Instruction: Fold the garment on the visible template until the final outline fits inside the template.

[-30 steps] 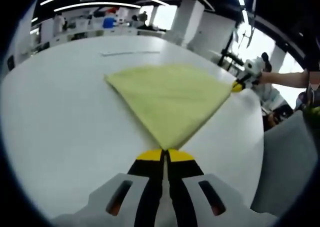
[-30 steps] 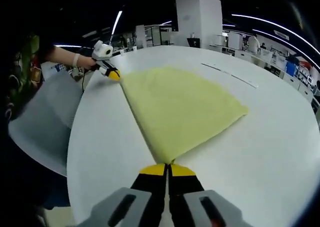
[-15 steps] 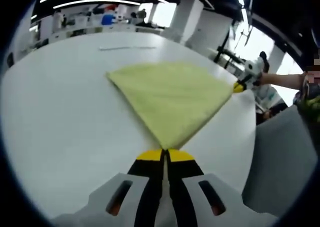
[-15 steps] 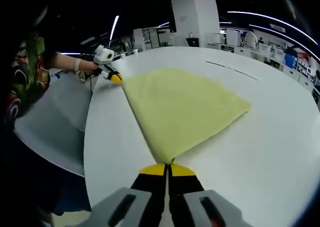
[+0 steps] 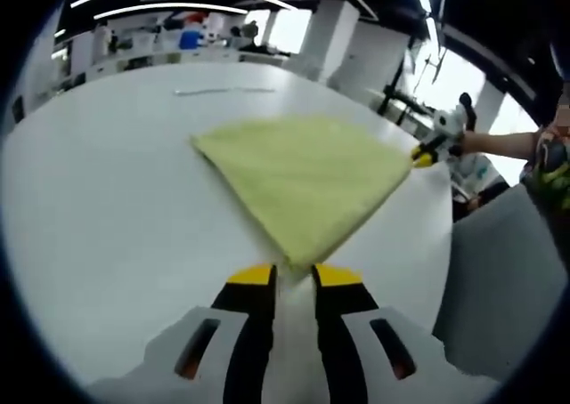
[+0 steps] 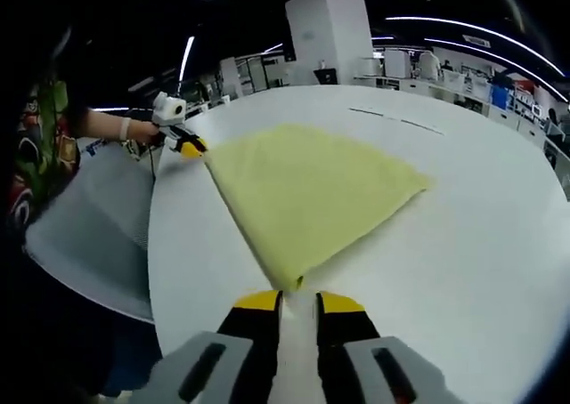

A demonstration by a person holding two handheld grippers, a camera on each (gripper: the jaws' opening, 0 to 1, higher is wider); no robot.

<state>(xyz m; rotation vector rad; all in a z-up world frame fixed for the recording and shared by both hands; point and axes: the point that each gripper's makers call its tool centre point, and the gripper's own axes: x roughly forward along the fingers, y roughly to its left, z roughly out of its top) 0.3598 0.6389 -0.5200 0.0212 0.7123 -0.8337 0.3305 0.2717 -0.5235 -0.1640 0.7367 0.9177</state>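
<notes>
Now we have released both corners: our left gripper (image 5: 292,275) and right gripper (image 6: 297,301) gape beside the cloth (image 6: 307,195), which lies folded on the tabletop (image 5: 107,199).

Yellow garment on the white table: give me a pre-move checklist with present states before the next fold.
1. Left gripper released: ok, jaws apart, the corner of the yellow garment lies free just ahead.
2. Right gripper released: ok, jaws apart at the near corner.
3. Garment flat on the white table: ok, a smooth folded wedge.
4. Garment wholly in view: ok in both views.
5. Outline inside template: cannot tell; only thin line marks show beyond the cloth.
6. Number of layers: cannot tell.
</notes>
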